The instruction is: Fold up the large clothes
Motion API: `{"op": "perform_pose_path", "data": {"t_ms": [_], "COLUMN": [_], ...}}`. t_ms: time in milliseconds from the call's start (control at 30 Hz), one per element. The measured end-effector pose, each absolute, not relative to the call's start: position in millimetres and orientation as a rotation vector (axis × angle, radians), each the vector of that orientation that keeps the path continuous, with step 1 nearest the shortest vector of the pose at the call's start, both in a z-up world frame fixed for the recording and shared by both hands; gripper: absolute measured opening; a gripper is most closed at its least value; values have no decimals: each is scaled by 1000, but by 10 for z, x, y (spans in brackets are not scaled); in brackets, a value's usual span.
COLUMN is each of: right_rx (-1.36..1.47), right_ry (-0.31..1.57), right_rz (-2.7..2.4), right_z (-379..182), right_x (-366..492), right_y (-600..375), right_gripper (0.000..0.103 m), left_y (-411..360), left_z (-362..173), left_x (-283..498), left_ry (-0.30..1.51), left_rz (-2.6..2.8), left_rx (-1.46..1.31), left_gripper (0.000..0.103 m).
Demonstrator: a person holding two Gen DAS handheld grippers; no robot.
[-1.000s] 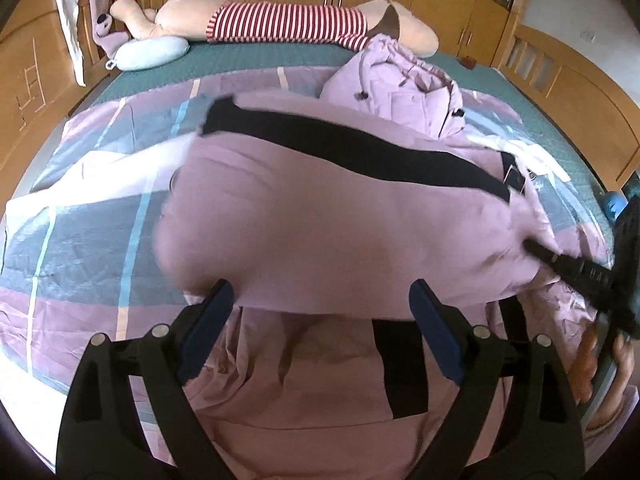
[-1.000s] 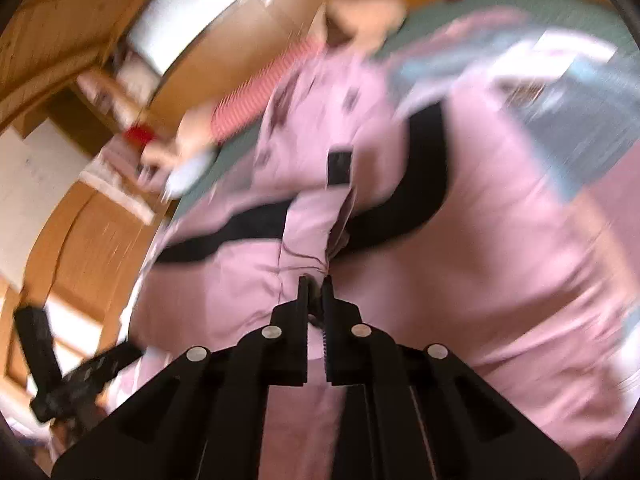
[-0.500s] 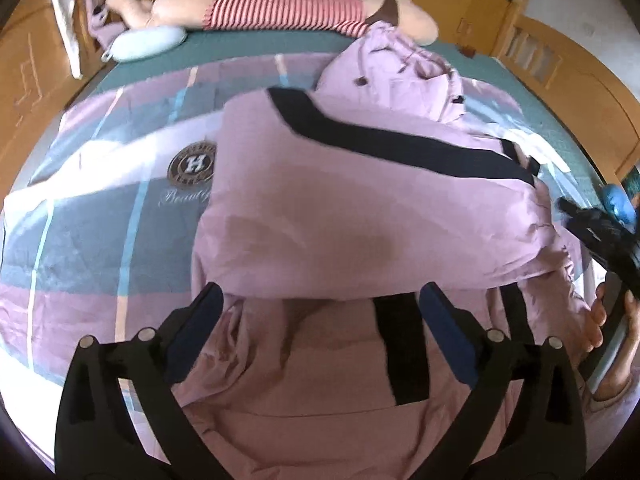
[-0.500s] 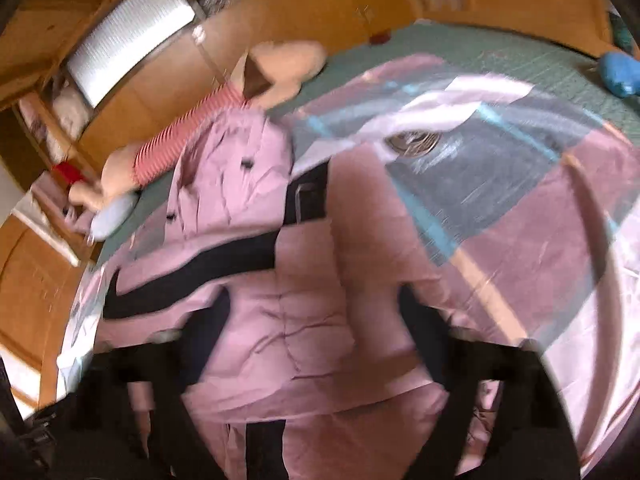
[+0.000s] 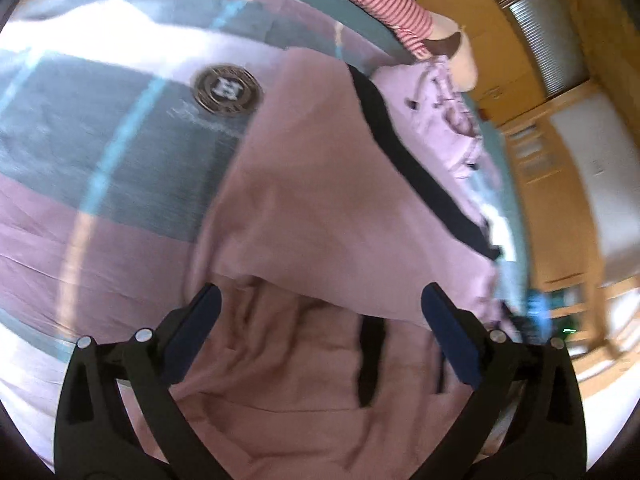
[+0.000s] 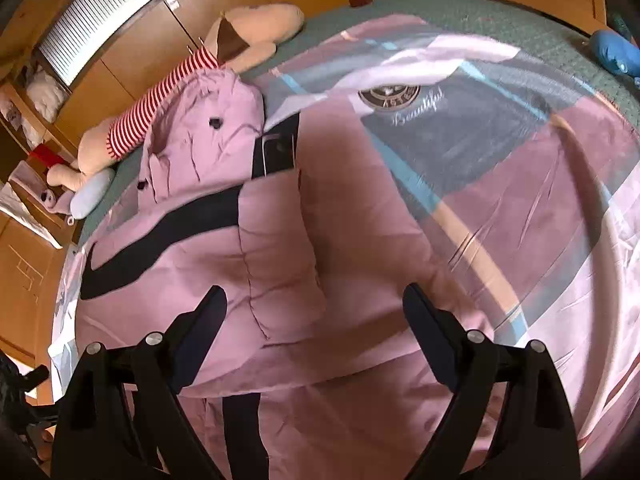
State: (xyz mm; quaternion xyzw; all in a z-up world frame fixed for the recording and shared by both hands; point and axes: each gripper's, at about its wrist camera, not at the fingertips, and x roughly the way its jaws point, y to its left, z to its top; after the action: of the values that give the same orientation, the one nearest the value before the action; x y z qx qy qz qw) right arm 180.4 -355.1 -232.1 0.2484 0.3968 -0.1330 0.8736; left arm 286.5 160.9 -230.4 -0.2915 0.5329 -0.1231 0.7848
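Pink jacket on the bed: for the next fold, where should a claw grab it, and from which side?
Probably the near hem of the folded-over panel of the pink jacket, approached from the near bed edge. That edge lies raised over the layer beneath, giving the open right claw something to pinch. The left claw, also open, could take the same edge further along.

soft daylight is filling both fisheye views, washing the bedspread [image 5: 100, 44] pale with glare at the left view's upper left. motion blur is smearing the left view, worst at its right edge. the right view is staying sharper, and dark rounded corners are curving straight lines in both.
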Motion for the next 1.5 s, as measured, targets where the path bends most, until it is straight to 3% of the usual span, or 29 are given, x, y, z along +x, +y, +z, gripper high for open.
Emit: {"op": "perform_pose_path", "data": {"t_ms": [267,533,667,700,767,800,833,867,1100,1133,1167,1333,1367,1400,1467,1500], "right_rx": [461,460,444,442,479,479,460,435,346,311,275,360,399,419,455,478], "right_ry": [867,882,865,859,857,857,836,823,637,619,601,704,749,783,838,848], "right_rz": [-220,-201,-192,-182,-114,-123,-143,-167,-197,-222,-270,-249,-221,-196,-141,-105], "right_z": [-2410,-2422,-2427,-2432,-2458,-2459,-2434,-2409,-2008,-1968,-1938,-2098,-2161,-2202,-2271,-2299], "right_x": [1898,1883,1891,1906,1946,1952,1934,1920,1754,1750,1738,1811,1827,1846,1840,1805], "right_y": [-3334,-3308,-3296,-3293,-3289,-3286,-3282,-3279,-3254,-3227,-3223,-3415,-3419,-3399,-3319,-3246], "right_gripper": [90,90,89,86,61,56,31,15,9,1,0,0,8,17,75,77], "left_y": [1509,1605,1615,1557,1400,1328,1227,1187,1119,1131,1098,956,943,935,919,915], "left_z": [-2635,-2798,-2755,-2729,-2666,-2646,-2619,-2618,-2642,-2658,-2666,-2703,-2703,-2699,-2688,-2685], "left_x": [2968,3065,3053,3046,3037,3033,3035,3025,3038,3016,3021,2962,2955,2954,2953,2954], "left_ry": [1234,1113,1085,1083,1079,1079,1073,1068,1074,1076,1078,1070,1070,1071,1076,1078], "left_rz": [-397,-345,-165,-132,-70,-44,-17,-2,11,10,12,39,44,48,56,57], "left_rx": [-795,-909,-791,-722,-565,-497,-417,-368,-286,-276,-262,-155,-145,-141,-136,-137], "left_gripper": [101,98,68,63,56,56,56,56,58,59,62,69,70,71,73,75]}}
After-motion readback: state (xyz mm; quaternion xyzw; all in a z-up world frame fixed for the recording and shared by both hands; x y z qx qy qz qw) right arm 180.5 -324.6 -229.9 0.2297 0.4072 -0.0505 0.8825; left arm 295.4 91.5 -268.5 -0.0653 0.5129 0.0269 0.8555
